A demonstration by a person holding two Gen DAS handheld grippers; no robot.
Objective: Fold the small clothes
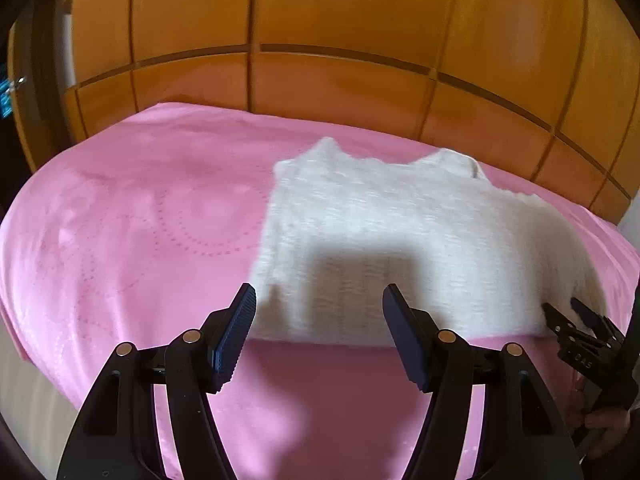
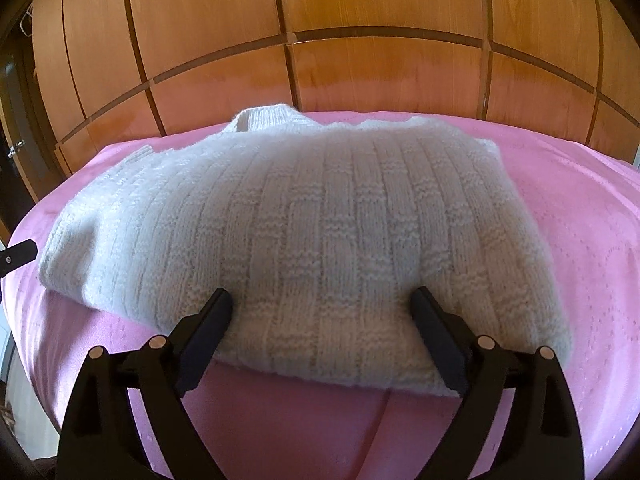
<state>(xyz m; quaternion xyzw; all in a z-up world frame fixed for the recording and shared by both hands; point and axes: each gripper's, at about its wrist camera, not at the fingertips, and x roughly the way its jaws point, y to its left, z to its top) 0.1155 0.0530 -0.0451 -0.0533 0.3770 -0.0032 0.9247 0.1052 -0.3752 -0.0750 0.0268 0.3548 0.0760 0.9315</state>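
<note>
A small white knitted sweater [image 2: 312,216] lies folded on a pink bedspread [image 2: 560,220]. It also shows in the left wrist view [image 1: 400,232], slightly blurred. My left gripper [image 1: 319,304] is open, hovering at the sweater's near left edge, holding nothing. My right gripper [image 2: 322,308] is open, its fingertips [image 2: 220,304] resting at the sweater's near edge with the knit between them, not clamped. The right gripper shows at the right edge of the left wrist view [image 1: 568,312].
A wooden panelled wardrobe [image 1: 340,20] stands right behind the bed. The pink bedspread [image 1: 120,220] stretches to the left of the sweater. A dark doorway with a handle [image 2: 16,148] is at the far left.
</note>
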